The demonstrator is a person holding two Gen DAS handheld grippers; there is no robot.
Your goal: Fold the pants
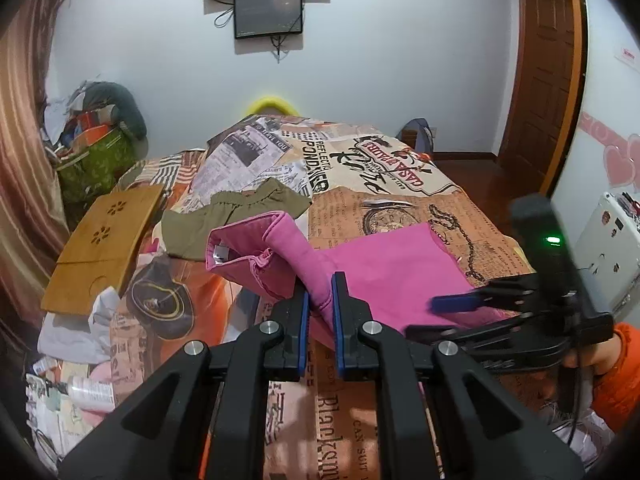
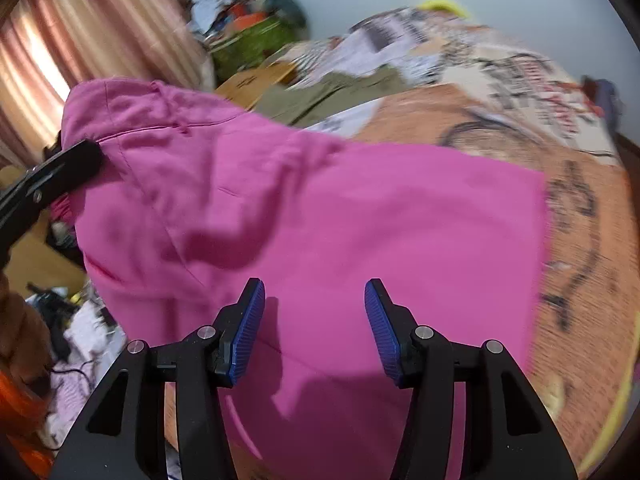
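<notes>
Pink pants [image 1: 384, 276] lie on the bed's printed cover [image 1: 400, 208]. My left gripper [image 1: 320, 300] is shut on a raised fold of the pink pants near the waistband, lifting it off the bed. My right gripper [image 1: 456, 304] shows at the right, above the flat part of the pants. In the right wrist view the right gripper [image 2: 314, 320] is open and empty, hovering over the pink pants [image 2: 340, 220]. The left gripper's finger [image 2: 60, 172] holds the lifted waistband end at far left.
Olive shorts [image 1: 240, 216] lie behind the pink pants. A wooden lap tray [image 1: 104, 248] lies on the bed's left side. A pile of bags [image 1: 96, 148] stands by the curtain. Clutter and a white bottle [image 1: 90, 392] lie at lower left.
</notes>
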